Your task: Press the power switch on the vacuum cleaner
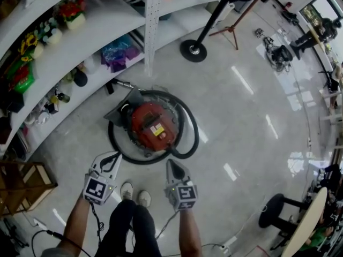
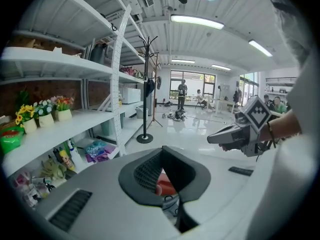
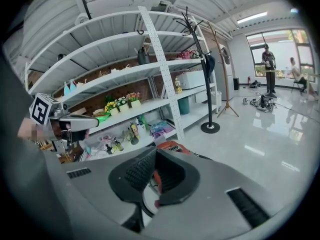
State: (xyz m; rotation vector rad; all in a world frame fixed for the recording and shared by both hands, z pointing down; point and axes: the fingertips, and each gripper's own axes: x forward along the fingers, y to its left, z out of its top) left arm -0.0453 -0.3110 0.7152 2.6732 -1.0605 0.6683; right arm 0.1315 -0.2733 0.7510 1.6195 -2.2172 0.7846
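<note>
A round red vacuum cleaner (image 1: pixel 151 125) sits on the glossy floor, with its black hose (image 1: pixel 187 127) coiled around it and a yellow label on top. I cannot pick out its power switch. My left gripper (image 1: pixel 113 157) hovers just short of the vacuum's near left side with its jaws shut and empty. My right gripper (image 1: pixel 170 164) hangs at the near right side, also shut on nothing. In the left gripper view, red vacuum (image 2: pixel 167 187) shows through the gap behind the left gripper (image 2: pixel 162 150), and the right gripper (image 2: pixel 216 137) floats alongside. In the right gripper view, the vacuum (image 3: pixel 171 146) peeks over the right gripper (image 3: pixel 156 152).
White shelving (image 1: pixel 96 23) with flowers, bottles and bags runs along the left, one upright post (image 1: pixel 151 20) close behind the vacuum. A coat stand base (image 1: pixel 193 50) lies beyond it. A wooden crate (image 1: pixel 24 182) stands at the lower left, a black stool (image 1: pixel 272 210) at the lower right. Shoes (image 1: pixel 135 191) are below the grippers.
</note>
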